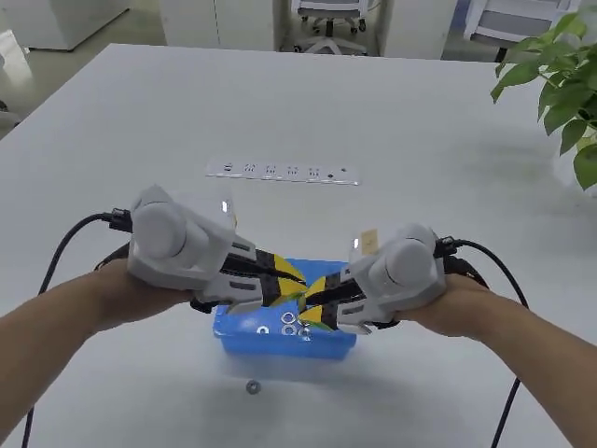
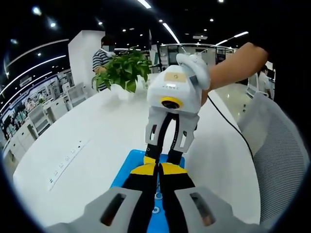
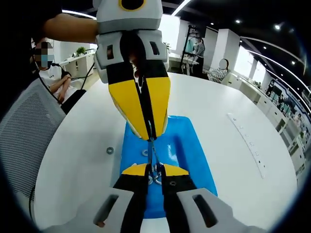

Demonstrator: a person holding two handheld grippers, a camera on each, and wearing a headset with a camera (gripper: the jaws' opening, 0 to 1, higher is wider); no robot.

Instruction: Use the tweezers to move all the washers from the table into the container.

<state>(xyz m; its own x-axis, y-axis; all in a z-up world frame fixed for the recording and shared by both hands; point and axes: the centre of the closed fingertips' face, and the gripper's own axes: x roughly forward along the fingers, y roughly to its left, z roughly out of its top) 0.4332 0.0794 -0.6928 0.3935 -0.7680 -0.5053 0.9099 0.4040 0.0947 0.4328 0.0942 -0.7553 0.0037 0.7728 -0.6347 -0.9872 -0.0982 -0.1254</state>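
The left gripper reaches in from the left above the blue container, its jaws pressed together on one end of the tweezers. Several washers lie inside the container near its middle. A lone washer sits on the white table, just on the near side of the container. The right gripper comes in from the right, tip to tip with the left, its jaws closed down around the tweezers' other end.
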